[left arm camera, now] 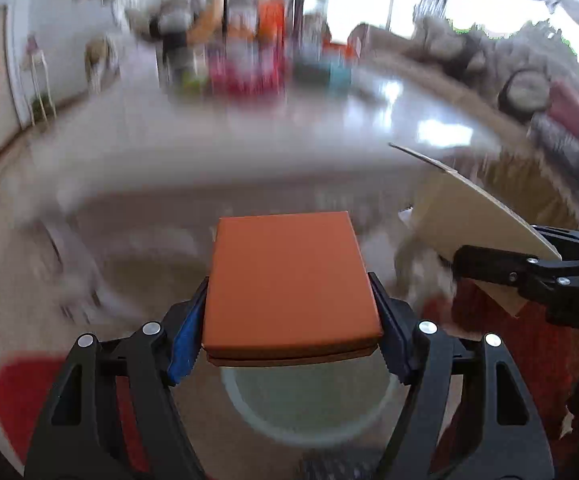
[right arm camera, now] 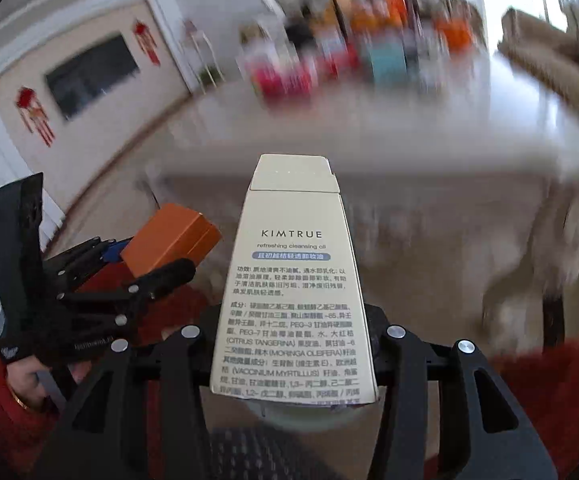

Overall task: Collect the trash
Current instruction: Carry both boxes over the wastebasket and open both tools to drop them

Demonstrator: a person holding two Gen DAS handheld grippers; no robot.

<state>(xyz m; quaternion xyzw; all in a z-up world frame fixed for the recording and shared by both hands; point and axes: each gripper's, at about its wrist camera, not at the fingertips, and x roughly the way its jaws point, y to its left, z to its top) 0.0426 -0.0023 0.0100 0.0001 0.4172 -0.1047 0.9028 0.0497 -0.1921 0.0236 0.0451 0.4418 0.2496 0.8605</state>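
A flat orange box (left arm camera: 285,264) sits between the pads of my left gripper (left arm camera: 289,292), which is shut on its two sides. My right gripper (right arm camera: 293,320) is shut on a tall cream carton (right arm camera: 293,240) printed "KIMTRUE", with its fingertips hidden behind the carton. Each gripper shows in the other's view. The right gripper (left arm camera: 505,248) with the cream carton (left arm camera: 461,216) is at the right edge, and the left gripper (right arm camera: 145,260) with the orange box (right arm camera: 169,236) is at the left. A pale round rim (left arm camera: 249,412), blurred, lies below the orange box.
A long white table (left arm camera: 249,148) stretches ahead, with a blurred cluster of colourful items (left arm camera: 257,60) at its far end. Pale fabric and a dark chair leg (right arm camera: 553,320) hang at the right. A hand in a red sleeve (right arm camera: 17,392) holds the left gripper. The background is motion-blurred.
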